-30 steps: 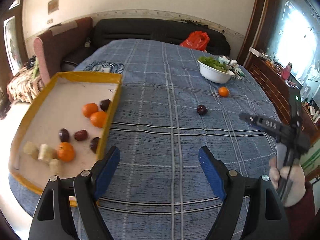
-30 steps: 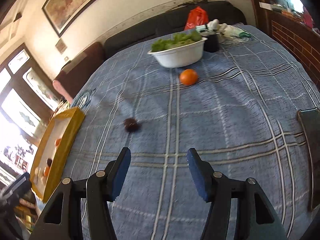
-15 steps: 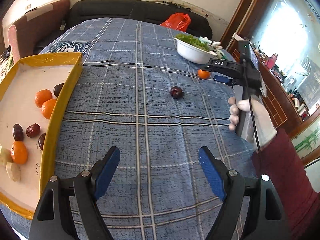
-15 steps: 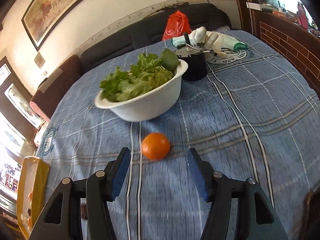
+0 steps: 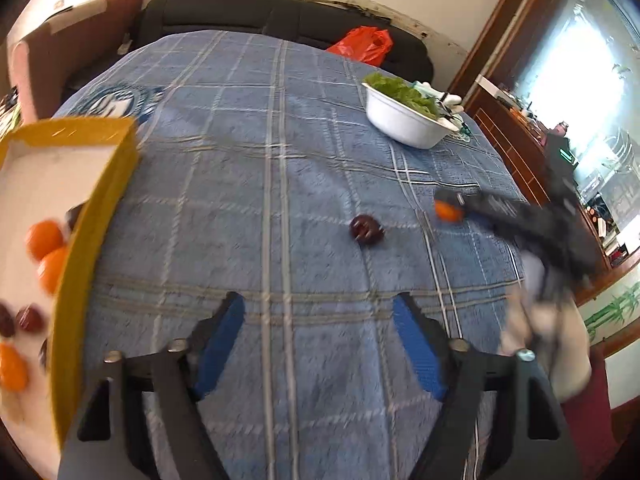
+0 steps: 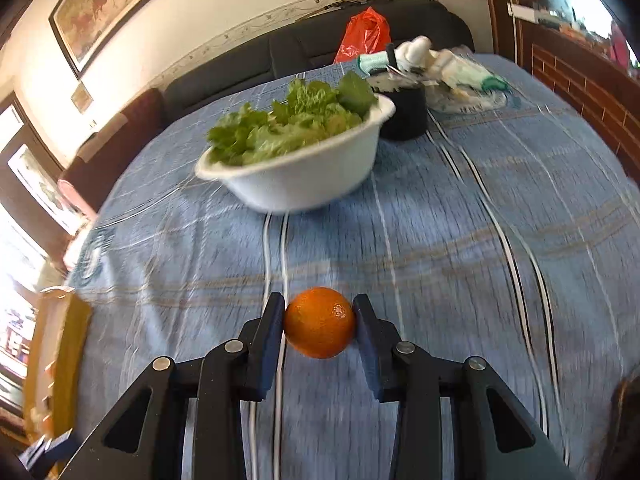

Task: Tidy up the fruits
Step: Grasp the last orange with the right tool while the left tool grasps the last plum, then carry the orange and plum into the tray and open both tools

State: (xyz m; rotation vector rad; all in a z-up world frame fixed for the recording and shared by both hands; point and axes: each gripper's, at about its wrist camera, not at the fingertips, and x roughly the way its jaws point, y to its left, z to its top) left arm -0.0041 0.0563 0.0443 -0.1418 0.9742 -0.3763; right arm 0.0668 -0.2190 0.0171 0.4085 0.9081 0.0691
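A small orange (image 6: pixel 320 322) sits on the blue checked tablecloth between the fingers of my right gripper (image 6: pixel 319 316). Its jaws are closing and both pads touch the fruit's sides. The left wrist view shows that same orange (image 5: pixel 446 212) at the tips of the right gripper (image 5: pixel 454 202). A dark plum (image 5: pixel 366 230) lies on the cloth ahead of my left gripper (image 5: pixel 318 304). The left jaws are closing with nothing between them. At the left, the yellow-rimmed tray (image 5: pixel 100 216) holds oranges (image 5: pixel 44 236), dark plums (image 5: pixel 28 318) and other pieces.
A white bowl of lettuce (image 6: pixel 300 176) stands just behind the orange, with a black cup (image 6: pixel 404 114) and white bundles behind it. A red bag (image 5: pixel 360 46) lies on the dark sofa beyond the table. A person's hand and dark red sleeve (image 5: pixel 540 328) hold the right gripper.
The right gripper came forward to the orange and its fingers drew in onto it. The left gripper moved toward the dark plum, which looks nearer, and its fingers narrowed a little.
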